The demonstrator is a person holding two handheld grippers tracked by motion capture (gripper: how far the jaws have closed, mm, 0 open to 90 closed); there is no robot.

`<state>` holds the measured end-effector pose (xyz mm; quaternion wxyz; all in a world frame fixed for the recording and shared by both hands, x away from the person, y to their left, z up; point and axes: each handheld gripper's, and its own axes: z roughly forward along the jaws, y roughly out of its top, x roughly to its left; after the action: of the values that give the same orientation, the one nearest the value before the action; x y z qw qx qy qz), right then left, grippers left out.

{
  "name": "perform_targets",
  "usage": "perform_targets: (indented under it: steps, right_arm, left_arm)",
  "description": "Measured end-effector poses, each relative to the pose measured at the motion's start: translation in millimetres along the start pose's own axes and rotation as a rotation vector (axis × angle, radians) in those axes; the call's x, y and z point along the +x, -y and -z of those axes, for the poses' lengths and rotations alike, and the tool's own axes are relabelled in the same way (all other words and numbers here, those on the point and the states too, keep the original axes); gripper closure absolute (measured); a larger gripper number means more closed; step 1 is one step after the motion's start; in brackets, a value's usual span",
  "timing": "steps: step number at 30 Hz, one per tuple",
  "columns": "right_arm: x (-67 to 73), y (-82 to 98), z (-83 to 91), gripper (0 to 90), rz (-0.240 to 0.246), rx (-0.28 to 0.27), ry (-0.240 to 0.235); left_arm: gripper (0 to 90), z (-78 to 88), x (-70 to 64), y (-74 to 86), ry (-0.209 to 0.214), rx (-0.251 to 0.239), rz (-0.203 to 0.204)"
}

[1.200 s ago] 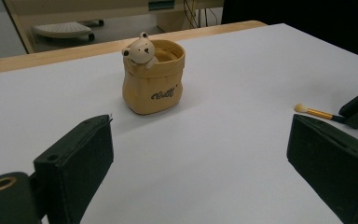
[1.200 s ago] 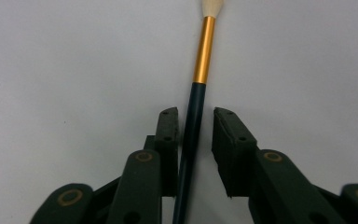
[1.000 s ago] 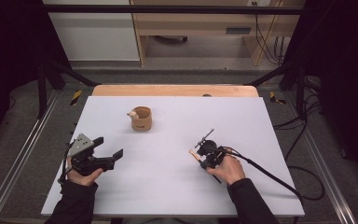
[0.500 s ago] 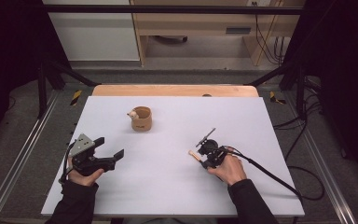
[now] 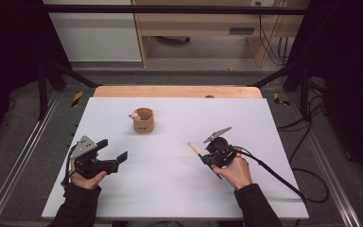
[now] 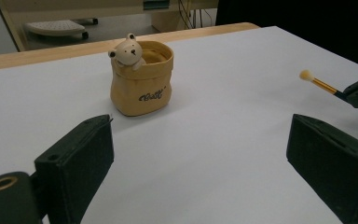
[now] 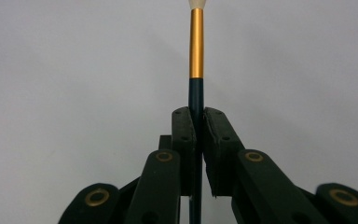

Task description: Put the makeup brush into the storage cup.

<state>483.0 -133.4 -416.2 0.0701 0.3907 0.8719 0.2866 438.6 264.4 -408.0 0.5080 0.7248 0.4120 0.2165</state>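
My right gripper point(image 5: 203, 155) has its jaws pinched tight on a thin brush point(image 7: 196, 46): dark handle between the pads, a gold ferrule beyond them and a pale tip point(image 6: 306, 74) pointing out over the white table point(image 5: 170, 189). In the high view the brush point(image 5: 194, 148) sits right of the table's middle, held clear of the surface as far as I can tell, its tip aimed up-left. My left gripper point(image 5: 113, 153) rests near the left edge with its jaws spread wide and nothing between them.

The one other thing on the table is a small tan pot point(image 5: 143, 120) shaped like a sack, with a little bear figure point(image 6: 128, 51) peeking over its rim. It stands upright toward the far side, well apart from both grippers, and the table between it and the brush is bare. Past the table's wooden far edge point(image 5: 177, 91) I see a floor with cables point(image 5: 312, 137) and a light wood cabinet point(image 5: 198, 28).

The lower end of the brush handle is hidden behind the right gripper's linkage. The writing on the pot is too small for me to read, and its inside is out of my sight.
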Motion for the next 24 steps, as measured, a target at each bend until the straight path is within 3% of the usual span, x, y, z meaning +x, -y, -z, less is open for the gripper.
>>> perform_targets:
  steps: [3, 4, 5, 9, 10, 15, 24]
  right_arm:
    - [1.8, 1.8, 2.9, 83.6, -0.003, -0.076, -0.011]
    - [3.1, 3.4, 4.6, 83.6, 0.001, -0.126, -0.018]
    - [3.1, 3.4, 4.6, 83.6, 0.001, -0.126, -0.018]
    - [2.7, 6.8, 7.2, 83.6, 0.001, -0.237, -0.041]
    - [2.7, 6.8, 7.2, 83.6, 0.001, -0.237, -0.041]
    - [1.5, 9.7, 13.3, 83.6, -0.009, -0.344, -0.074]
    - [3.9, 8.5, 10.5, 83.6, -0.007, -0.412, -0.107]
  left_arm:
    - [7.0, -0.3, -2.3, -0.5, 0.002, -0.002, 0.004]
    - [7.0, -0.2, -3.3, -0.8, 0.004, -0.004, 0.006]
    - [7.0, -0.1, -3.8, -1.0, 0.007, -0.007, 0.008]
    - [7.0, -0.3, -7.5, -2.4, 0.014, -0.014, 0.018]
    - [7.0, -0.4, -8.5, -2.9, 0.016, -0.016, 0.019]
    - [7.0, -0.6, -14.3, -6.0, 0.03, -0.03, 0.034]
    - [7.2, -4.0, -22.5, -12.2, 0.057, -0.053, 0.055]
